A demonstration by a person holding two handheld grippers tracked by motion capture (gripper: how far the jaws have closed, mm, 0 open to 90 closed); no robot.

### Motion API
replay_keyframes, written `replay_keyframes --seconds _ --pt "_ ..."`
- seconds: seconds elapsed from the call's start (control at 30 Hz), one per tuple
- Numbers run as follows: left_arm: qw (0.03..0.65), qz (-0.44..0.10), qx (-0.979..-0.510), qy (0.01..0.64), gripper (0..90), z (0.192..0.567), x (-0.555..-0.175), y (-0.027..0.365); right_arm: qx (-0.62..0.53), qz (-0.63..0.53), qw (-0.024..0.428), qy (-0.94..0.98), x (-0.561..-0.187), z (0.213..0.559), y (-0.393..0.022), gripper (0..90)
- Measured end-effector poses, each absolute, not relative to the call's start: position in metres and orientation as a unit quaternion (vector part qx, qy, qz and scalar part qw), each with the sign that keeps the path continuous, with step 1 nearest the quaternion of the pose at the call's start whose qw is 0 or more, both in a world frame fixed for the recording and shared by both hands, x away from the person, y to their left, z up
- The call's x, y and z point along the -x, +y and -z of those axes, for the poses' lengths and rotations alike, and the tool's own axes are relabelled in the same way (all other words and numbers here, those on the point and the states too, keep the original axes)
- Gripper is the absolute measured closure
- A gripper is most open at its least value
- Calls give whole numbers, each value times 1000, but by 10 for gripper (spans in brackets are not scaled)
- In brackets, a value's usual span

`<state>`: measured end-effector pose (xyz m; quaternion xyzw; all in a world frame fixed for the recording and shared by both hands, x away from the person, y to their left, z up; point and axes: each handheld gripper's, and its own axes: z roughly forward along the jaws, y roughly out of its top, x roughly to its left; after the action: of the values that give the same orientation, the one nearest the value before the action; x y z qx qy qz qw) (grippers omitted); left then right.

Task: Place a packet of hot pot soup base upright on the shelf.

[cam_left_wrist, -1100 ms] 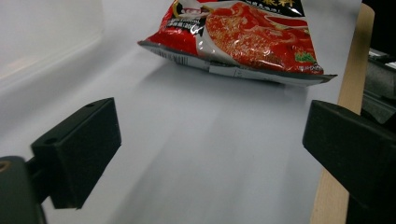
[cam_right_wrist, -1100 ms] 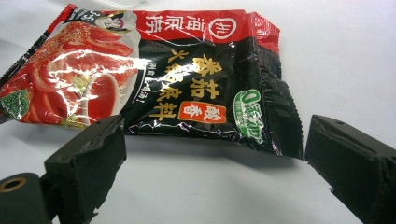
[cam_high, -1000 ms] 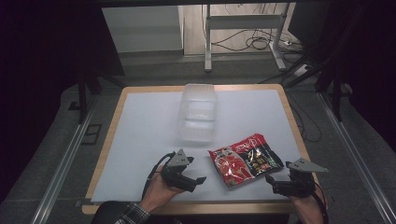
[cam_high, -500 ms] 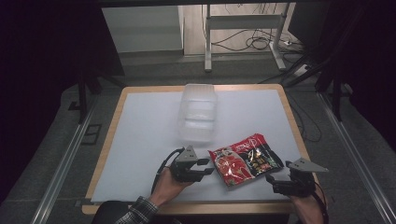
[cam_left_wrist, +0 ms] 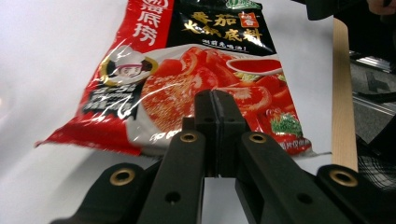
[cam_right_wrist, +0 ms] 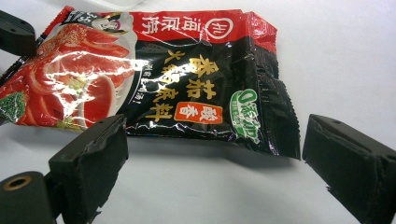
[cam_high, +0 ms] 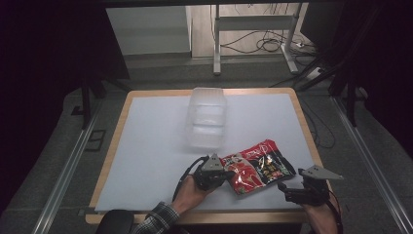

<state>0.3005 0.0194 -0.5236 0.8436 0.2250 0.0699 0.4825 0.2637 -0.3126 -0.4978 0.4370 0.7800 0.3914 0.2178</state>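
One sauce packet (cam_high: 257,165) lies flat near the front right of our white worktop (cam_high: 146,146). Our left tool (cam_left_wrist: 215,109) has just been closing and its jaws now meet at the packet's near edge; whether they pinch it we cannot tell. Our right tool (cam_right_wrist: 212,154) stands wide open just beside the packet's other end. Behind sits a clear plastic box (cam_high: 207,117).

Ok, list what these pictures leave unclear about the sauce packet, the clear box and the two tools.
- Left tool, left gripper view: the shut jaws cover the near edge of the glossy red and black foil sauce packet, so a pinch on it cannot be confirmed.
- Clear plastic lidded box, high view: too faint to tell its contents.
- Right tool, right gripper view: open; its body is cut off by the bottom edge.
- Packet's small print: too small in the high view.
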Motion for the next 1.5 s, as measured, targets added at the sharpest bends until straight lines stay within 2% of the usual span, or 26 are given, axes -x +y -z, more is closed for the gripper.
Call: replay_keyframes --seconds 0.23,0.57,1.27,1.5 --pt "473 -77 -849 222 900 532 -300 16 -436 -391 218 780 -263 497 -313 72" --pt "467 -102 -853 211 900 538 -293 16 -441 -377 196 790 -262 498 -318 55" --pt "443 -93 -865 216 900 538 -290 21 -412 -417 180 790 -261 486 -293 36" --pt "439 -92 -867 219 900 539 -289 22 -411 -461 143 773 -276 477 -274 43"
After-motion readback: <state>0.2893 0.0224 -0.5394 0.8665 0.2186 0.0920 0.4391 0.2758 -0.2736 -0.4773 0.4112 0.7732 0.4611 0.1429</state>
